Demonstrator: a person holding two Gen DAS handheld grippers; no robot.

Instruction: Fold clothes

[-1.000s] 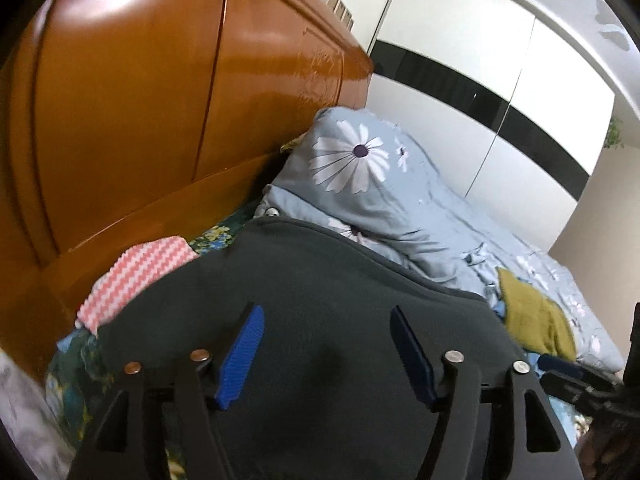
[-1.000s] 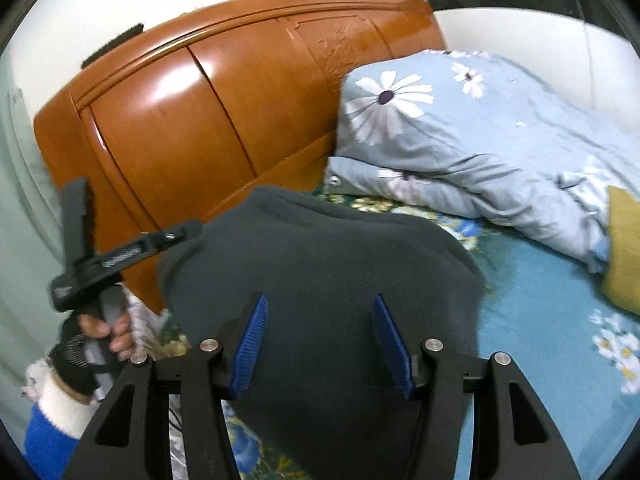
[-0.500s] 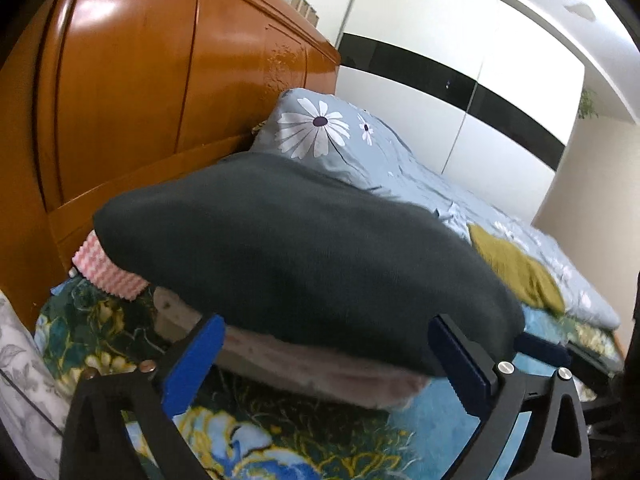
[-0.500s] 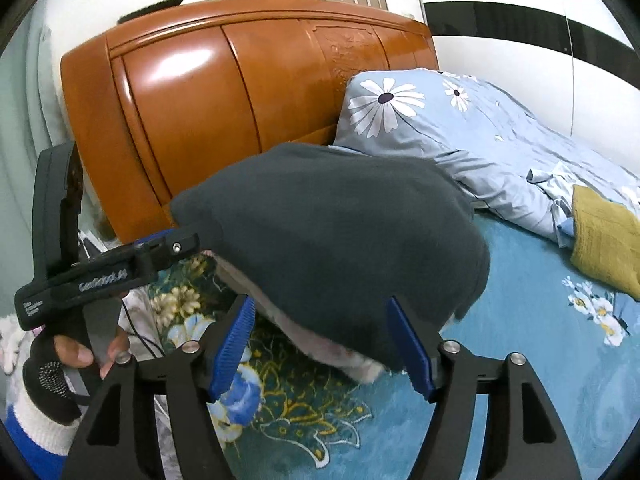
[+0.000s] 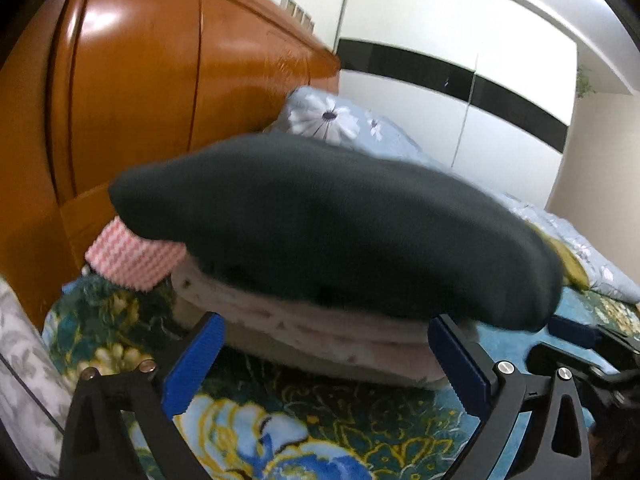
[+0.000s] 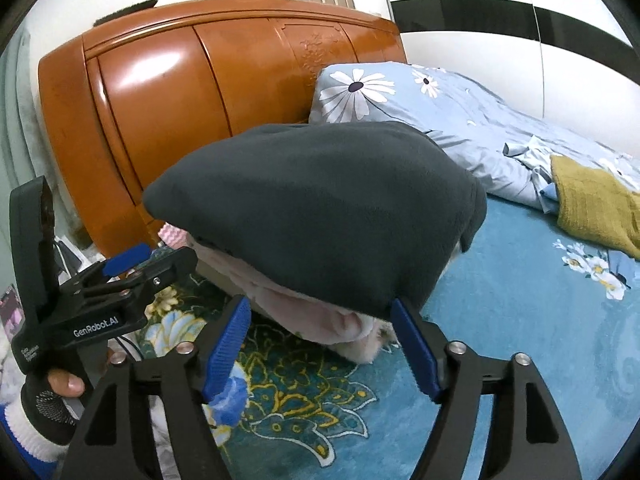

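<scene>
A folded dark grey fleece garment (image 5: 332,232) lies on top of a stack of folded pale pink clothes (image 5: 320,340) on the bed; it also shows in the right wrist view (image 6: 320,208) over the pink layers (image 6: 320,320). A pink-and-white zigzag cloth (image 5: 136,256) sticks out at the stack's left. My left gripper (image 5: 324,356) is open and empty, low in front of the stack. My right gripper (image 6: 320,344) is open and empty, just short of the stack's near corner. The left gripper also shows in the right wrist view (image 6: 132,264).
The orange wooden headboard (image 6: 180,92) stands behind the stack. A light blue daisy pillow and duvet (image 6: 420,100) lie to the right with a mustard yellow garment (image 6: 592,200) on them. The teal floral bedspread (image 6: 520,320) lies under everything. White wardrobe doors (image 5: 460,80) stand beyond.
Both grippers have pulled back and down from on top of the grey garment to the level of the stack's side. Their jaws have opened wider. The stack has stayed put.
</scene>
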